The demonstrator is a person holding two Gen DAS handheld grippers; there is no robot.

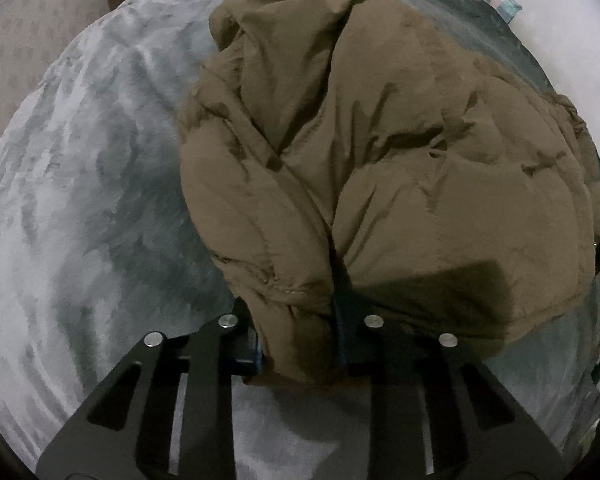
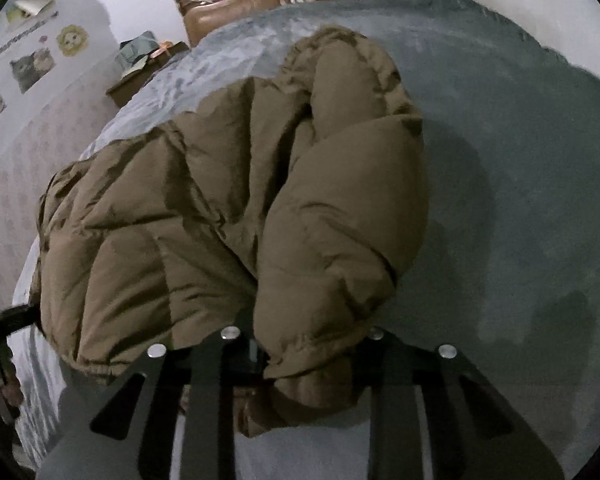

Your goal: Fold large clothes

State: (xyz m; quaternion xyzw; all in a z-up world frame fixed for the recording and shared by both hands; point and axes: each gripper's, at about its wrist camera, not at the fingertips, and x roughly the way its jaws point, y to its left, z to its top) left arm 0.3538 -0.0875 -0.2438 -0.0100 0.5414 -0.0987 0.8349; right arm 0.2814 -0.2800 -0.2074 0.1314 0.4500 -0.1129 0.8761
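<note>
A grey-covered bed [image 1: 80,200] carries the brown puffer jacket [image 1: 380,152], bunched near its middle. The left claw [image 1: 298,344] grips its near sleeve cuff; the right claw [image 2: 304,356] grips the other cuff. Only the right view shows wall stickers [image 2: 32,62] far left.

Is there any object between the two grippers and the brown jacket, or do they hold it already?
Nothing visible stands between: the left gripper and the right gripper each clamp a bunch of the brown jacket over the grey blanket.
</note>
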